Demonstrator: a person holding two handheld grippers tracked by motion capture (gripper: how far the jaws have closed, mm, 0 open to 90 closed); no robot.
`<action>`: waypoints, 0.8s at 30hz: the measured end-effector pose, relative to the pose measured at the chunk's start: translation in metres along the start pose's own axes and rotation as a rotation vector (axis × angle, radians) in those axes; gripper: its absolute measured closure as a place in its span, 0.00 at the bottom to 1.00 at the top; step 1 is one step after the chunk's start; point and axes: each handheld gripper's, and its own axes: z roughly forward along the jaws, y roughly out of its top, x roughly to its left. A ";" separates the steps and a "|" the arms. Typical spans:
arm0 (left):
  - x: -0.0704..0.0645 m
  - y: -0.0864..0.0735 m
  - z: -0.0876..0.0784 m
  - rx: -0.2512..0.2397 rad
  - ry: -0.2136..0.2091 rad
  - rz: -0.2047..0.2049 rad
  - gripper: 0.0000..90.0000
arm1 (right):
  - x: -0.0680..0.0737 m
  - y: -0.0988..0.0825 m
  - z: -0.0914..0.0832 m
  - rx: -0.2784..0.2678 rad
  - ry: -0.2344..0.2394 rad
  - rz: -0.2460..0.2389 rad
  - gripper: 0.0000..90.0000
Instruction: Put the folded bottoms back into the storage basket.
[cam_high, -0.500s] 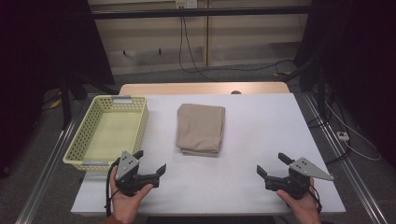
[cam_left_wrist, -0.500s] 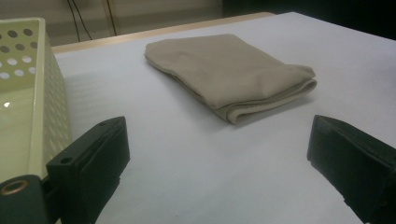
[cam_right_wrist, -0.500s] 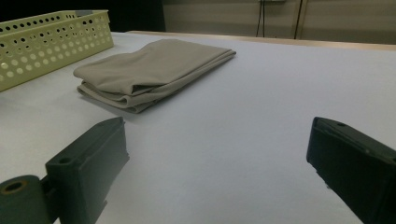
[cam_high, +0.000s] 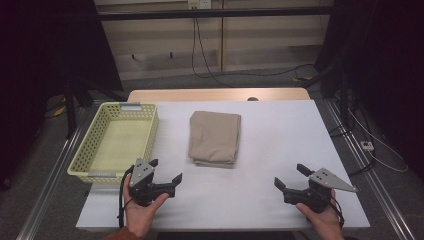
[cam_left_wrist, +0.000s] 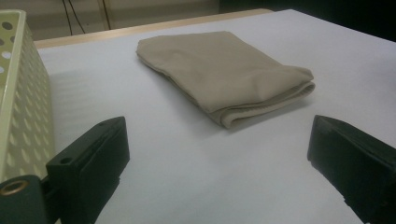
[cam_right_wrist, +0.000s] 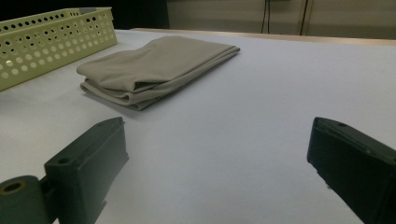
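The white table takes up the middle and lower part of the high view, its far edge backed by a strip of bare wood and its left and right edges flanked by metal rails. Wide bare surface runs across the lower centre and the whole right half.

The yellow perforated basket sits at centre left of that view, along the table's left edge, its near end just above the left gripper. In the left gripper view its wall fills the left edge of the frame.

The folded beige cloth lies flat at the centre of the high view, apart from the basket by a band of bare table, its layered edge toward the lower part of the frame. In the left gripper view it lies upper centre; in the right gripper view, upper left.

The left gripper is at lower left, jaws spread wide with nothing between them, well short of the cloth. The right gripper is at lower right, jaws likewise wide apart and empty, bare table all around.
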 end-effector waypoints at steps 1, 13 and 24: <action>-0.002 0.001 0.001 0.004 -0.004 0.006 0.06 | 0.000 0.000 0.000 0.001 -0.002 -0.003 0.05; 0.002 0.014 0.013 0.020 -0.013 0.013 0.06 | 0.002 0.000 0.000 0.009 0.004 -0.013 0.05; 0.003 0.038 0.029 0.025 -0.021 0.030 0.07 | 0.001 -0.001 0.001 0.012 0.001 -0.004 0.05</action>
